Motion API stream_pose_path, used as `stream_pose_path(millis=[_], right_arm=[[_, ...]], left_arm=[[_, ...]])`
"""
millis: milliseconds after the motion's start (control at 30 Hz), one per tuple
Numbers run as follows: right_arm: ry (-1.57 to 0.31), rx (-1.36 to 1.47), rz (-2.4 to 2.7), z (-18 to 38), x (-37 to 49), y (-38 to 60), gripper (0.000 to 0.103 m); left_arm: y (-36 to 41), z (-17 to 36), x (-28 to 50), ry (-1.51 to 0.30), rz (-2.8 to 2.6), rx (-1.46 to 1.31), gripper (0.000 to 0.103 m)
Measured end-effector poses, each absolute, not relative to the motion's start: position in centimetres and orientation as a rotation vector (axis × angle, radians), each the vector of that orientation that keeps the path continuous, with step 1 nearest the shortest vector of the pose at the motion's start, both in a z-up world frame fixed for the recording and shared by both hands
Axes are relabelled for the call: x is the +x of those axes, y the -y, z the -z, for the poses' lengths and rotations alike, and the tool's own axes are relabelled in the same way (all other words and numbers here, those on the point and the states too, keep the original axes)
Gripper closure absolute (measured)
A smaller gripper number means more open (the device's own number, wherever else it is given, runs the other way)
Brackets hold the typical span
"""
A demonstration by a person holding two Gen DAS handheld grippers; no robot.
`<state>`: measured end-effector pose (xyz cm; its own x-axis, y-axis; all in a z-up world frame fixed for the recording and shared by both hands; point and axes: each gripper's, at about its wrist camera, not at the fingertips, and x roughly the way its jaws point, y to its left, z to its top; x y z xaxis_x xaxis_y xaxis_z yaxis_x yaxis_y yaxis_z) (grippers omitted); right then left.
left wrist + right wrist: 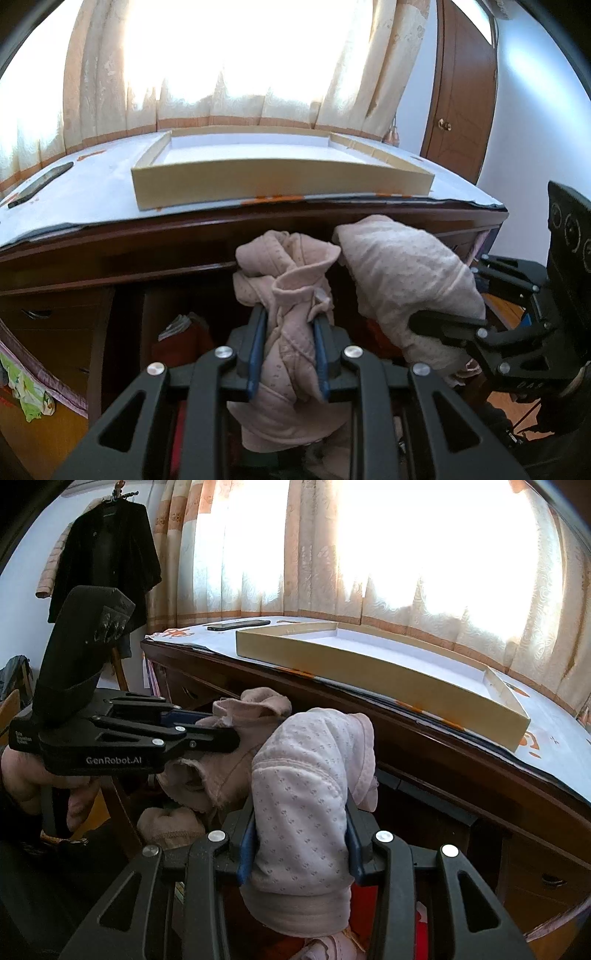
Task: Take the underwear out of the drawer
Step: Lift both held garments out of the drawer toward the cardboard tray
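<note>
My left gripper [290, 314] is shut on a bunched pink underwear [284, 280], which hangs down between its blue pads over the open drawer [184, 332]. My right gripper [300, 812] is shut on a pale dotted underwear [303, 775], held up in front of the desk edge. In the left wrist view, that pale piece [406, 273] and the right gripper [480, 332] show to the right. In the right wrist view, the left gripper [221, 734] and its pink piece [251, 709] show to the left, with a hand [22, 775] on the handle.
A shallow cardboard box [280, 181] with a white floor sits on the dark wooden desk [110, 236], right above the drawer. A black phone [40, 184] lies at the desk's left. More clothes [170, 827] remain in the drawer. Curtains hang behind; a dark jacket [107, 554] hangs left.
</note>
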<state>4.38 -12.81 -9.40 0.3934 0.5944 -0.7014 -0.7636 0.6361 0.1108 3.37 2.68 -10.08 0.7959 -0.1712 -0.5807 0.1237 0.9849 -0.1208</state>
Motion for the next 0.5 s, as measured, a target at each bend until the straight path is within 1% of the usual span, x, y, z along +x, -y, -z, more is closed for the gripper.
stream_pose_path(millis=[500], right_arm=[[-0.675, -0.218, -0.866, 8.1, 2.7, 14.7, 0.061]], left_arm=[[-2.2, 8.2, 2.1, -0.526, 0.156, -0.035, 0.081]])
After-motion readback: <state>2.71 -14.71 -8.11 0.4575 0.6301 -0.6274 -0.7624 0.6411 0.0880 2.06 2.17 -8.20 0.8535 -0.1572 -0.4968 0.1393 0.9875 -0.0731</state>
